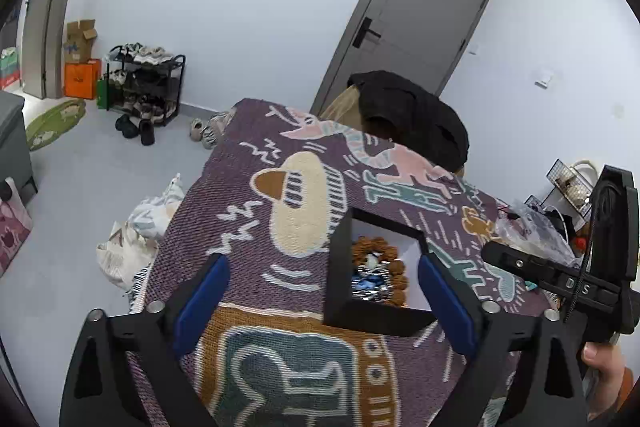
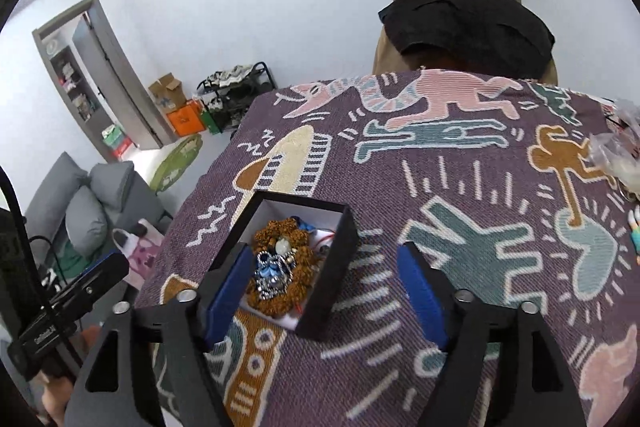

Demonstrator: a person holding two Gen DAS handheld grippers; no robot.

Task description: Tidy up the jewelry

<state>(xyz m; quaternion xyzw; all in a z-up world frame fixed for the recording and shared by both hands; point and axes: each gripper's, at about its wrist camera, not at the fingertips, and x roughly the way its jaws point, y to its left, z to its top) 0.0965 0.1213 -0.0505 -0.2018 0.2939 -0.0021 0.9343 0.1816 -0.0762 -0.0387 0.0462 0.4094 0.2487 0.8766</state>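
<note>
A black open jewelry box (image 1: 340,263) with a white lining stands on the patterned purple cloth (image 1: 248,259). It holds a brown bead bracelet (image 1: 396,267) and a blue and silver piece (image 1: 370,285). My left gripper (image 1: 324,303) is open and empty just above the cloth, its right finger beside the box. In the right wrist view the box (image 2: 336,267) holds the bracelet (image 2: 300,291) and the blue and silver piece (image 2: 274,275). My right gripper (image 2: 324,295) is open and empty over the box's near right corner. The right gripper's body shows at the left view's right edge.
Clear plastic bags (image 1: 532,231) lie at the cloth's right edge, also in the right wrist view (image 2: 618,155). A chair with a black garment (image 2: 468,23) stands behind the table. A shoe rack (image 1: 144,83) and boxes stand by the far wall.
</note>
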